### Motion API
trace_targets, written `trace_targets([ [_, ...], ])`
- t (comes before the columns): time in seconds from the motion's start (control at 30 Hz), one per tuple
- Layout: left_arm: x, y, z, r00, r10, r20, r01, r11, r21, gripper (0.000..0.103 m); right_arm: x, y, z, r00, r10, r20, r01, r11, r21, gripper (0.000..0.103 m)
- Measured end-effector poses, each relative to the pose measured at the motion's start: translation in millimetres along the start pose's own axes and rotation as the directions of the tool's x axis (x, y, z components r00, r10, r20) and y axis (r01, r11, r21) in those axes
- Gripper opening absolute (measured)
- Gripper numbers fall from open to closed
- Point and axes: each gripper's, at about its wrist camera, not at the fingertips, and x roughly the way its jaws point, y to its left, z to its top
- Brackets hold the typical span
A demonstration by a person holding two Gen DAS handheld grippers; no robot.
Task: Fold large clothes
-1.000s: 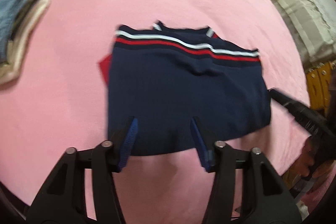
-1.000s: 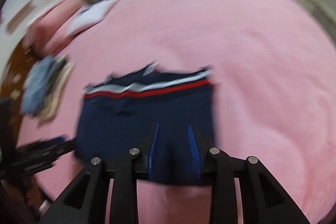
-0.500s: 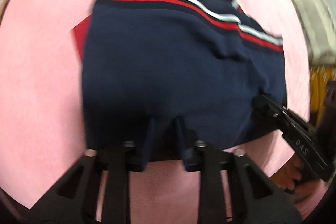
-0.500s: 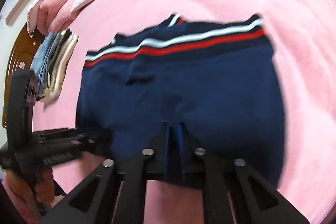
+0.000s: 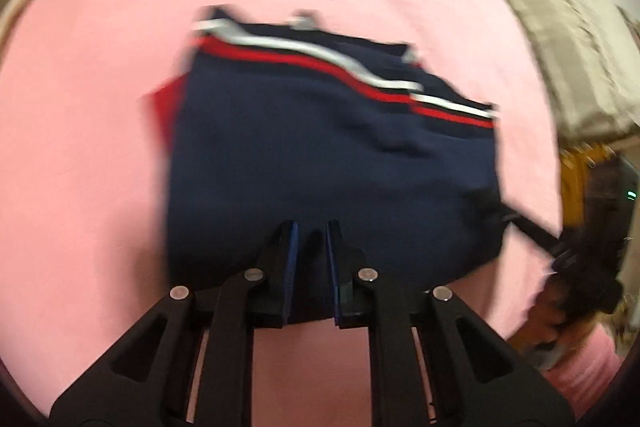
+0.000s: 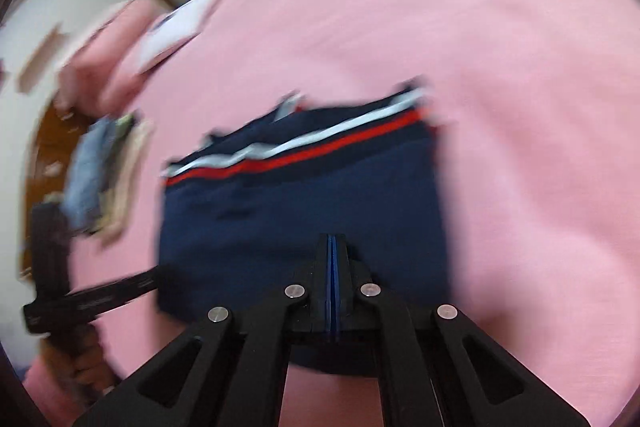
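A folded navy garment [image 5: 320,155] with red and white stripes along its far edge lies on the pink bed cover [image 5: 100,107]. My left gripper [image 5: 311,247] is shut on the garment's near edge, with a narrow gap of cloth between the blue pads. In the right wrist view the same garment [image 6: 300,211] fills the middle. My right gripper [image 6: 333,255] is shut tight on its near edge, pads pressed together. Each gripper shows at the side of the other's view, blurred.
A stack of folded clothes [image 6: 100,179] sits at the left of the bed. Pink pillows [image 6: 120,43] lie at the far left. A beige patterned blanket [image 5: 560,27] lies beyond the bed's right edge. Wooden furniture stands at both sides.
Both grippers went from open over the garment's near edge to shut on it. The views have pulled back a little and are blurred with motion.
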Motion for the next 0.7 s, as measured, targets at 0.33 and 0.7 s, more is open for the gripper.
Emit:
trace_targets([
  [0.33,36.6,-16.1,70.6,0.997,-0.059,0.051,0.059,0.998,0.007,0.011,67.8,21.8,35.0,0.999,-0.039,-0.028,0.035,0.992,-0.122,0.001],
  [0.7,-2.7,53.0,68.6,0.98,0.109,0.165,-0.089,0.988,-0.129,0.004,16.8,-57.9,58.6,0.958,-0.271,0.093,0.271,0.962,0.011,0.0],
])
